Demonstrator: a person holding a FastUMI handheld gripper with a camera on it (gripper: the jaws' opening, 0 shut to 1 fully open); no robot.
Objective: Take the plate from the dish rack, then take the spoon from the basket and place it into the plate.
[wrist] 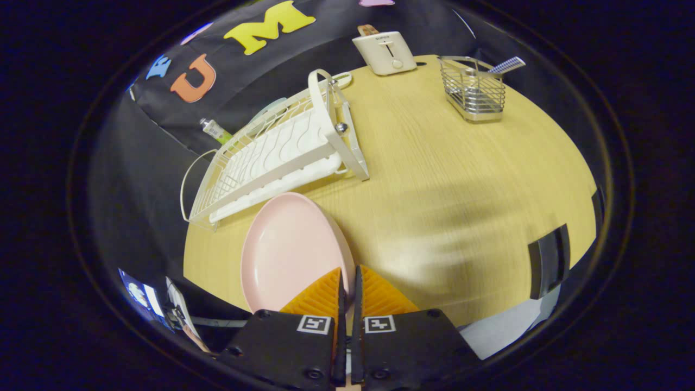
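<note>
A pale pink plate (290,250) hangs tilted above the wooden table (461,179), its rim pinched between my two fingers. My gripper (349,271) is shut on that rim, the fingers nearly touching. Just beyond the plate lies the white wire dish rack (282,152), with nothing standing in its slots. Far ahead and to the right of the fingers stands a metal wire basket (473,89). A spoon handle with a checked pattern (506,65) sticks out of the basket's top toward the right.
A white toaster (384,51) stands at the table's far edge, left of the basket. A small tube (214,130) lies behind the rack. A dark object (549,260) sits at the table's right edge. Bare wood stretches between rack, basket and fingers.
</note>
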